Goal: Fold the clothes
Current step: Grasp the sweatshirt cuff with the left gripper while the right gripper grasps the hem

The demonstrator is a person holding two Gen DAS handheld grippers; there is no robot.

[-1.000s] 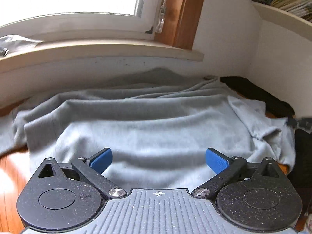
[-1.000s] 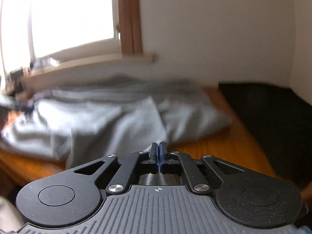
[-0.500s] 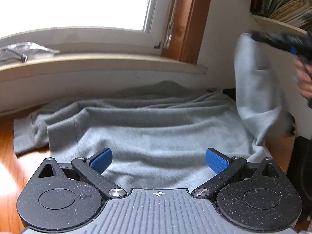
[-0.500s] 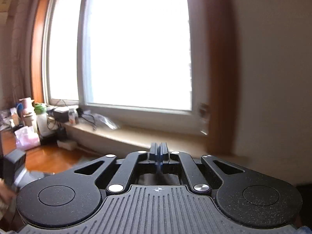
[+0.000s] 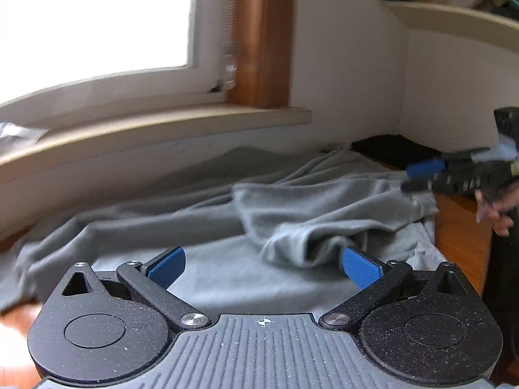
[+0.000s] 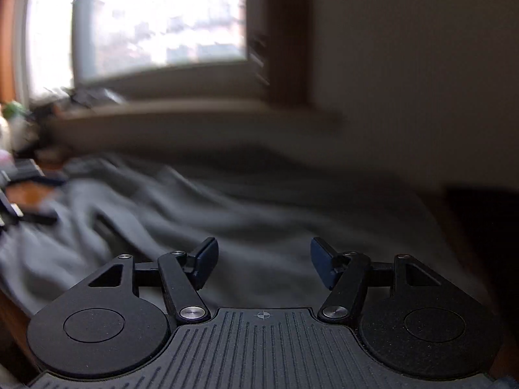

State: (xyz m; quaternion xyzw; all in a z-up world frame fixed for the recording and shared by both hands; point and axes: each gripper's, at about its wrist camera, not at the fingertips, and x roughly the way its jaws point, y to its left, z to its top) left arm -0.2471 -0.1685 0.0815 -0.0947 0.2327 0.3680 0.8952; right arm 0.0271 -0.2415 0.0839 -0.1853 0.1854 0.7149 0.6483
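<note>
A grey sweatshirt [image 5: 201,278] lies spread on the wooden table [image 5: 460,233]. Its right sleeve [image 5: 311,214] lies crumpled, folded in over the body. My left gripper [image 5: 263,267] hovers low over the near hem, open, with only flat cloth beneath its blue pads [image 5: 167,264]. In the left wrist view my right gripper [image 5: 418,176] hangs just above the garment's right edge, a hand [image 5: 493,207] around it. The blurred right wrist view shows the right gripper [image 6: 263,262] over grey cloth [image 6: 259,214], its jaws opening and nothing between them.
A window sill [image 5: 155,129] and a wooden window frame [image 5: 262,39] run along the wall behind the table. A shelf of books [image 5: 454,16] hangs at the upper right. A dark object [image 5: 389,149] sits in the back right corner. Small clutter [image 6: 19,149] lies far left.
The right gripper, shut before, lifted the sleeve up, swung it over the body and let it drop; its jaws now stand apart. The left gripper shifted sideways and stayed open.
</note>
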